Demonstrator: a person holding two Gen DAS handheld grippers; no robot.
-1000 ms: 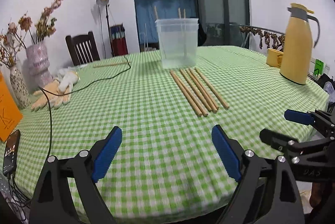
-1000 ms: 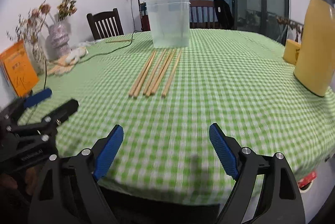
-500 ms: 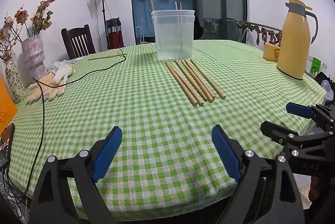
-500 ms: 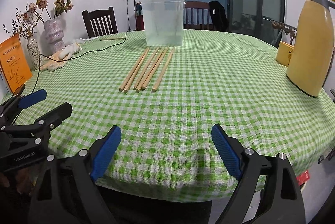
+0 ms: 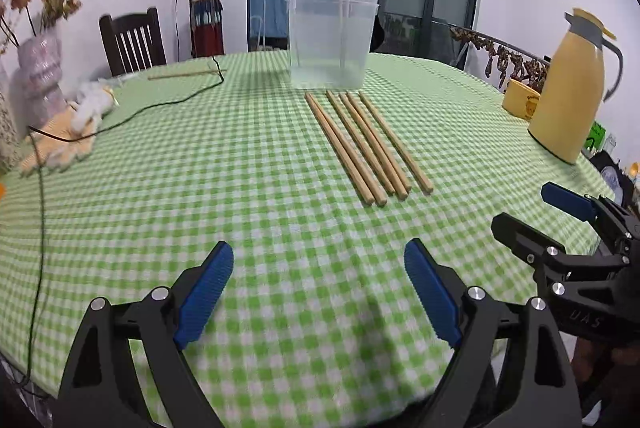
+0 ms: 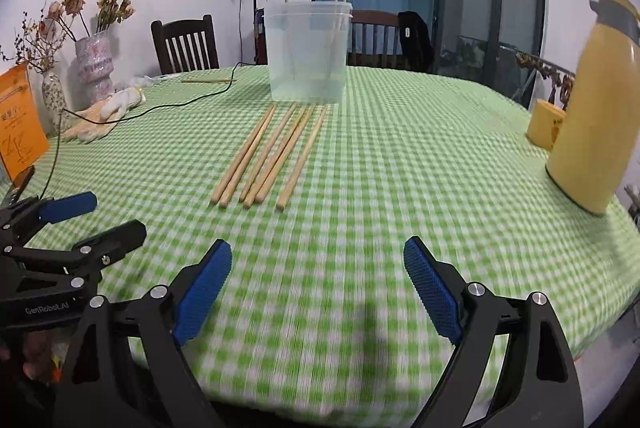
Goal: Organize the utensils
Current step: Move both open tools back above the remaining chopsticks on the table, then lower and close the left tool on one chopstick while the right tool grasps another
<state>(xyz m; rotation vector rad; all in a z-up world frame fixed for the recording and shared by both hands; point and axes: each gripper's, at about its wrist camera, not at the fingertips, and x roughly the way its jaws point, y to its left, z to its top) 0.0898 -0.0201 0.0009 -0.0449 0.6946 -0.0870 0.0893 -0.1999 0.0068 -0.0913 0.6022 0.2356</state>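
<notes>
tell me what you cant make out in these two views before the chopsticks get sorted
- Chopsticks already in the clear container: frosted wall blurs them in both views, so no sure count.
- Yellow mug: half behind the yellow jug in the right wrist view.
- Orange card: cut by the left edge, writing too small.
- Gloves: motion-blurred in the left wrist view.

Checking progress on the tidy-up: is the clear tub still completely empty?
No, a few chopsticks already stand inside the clear tub, their tips poking above its rim.
</notes>
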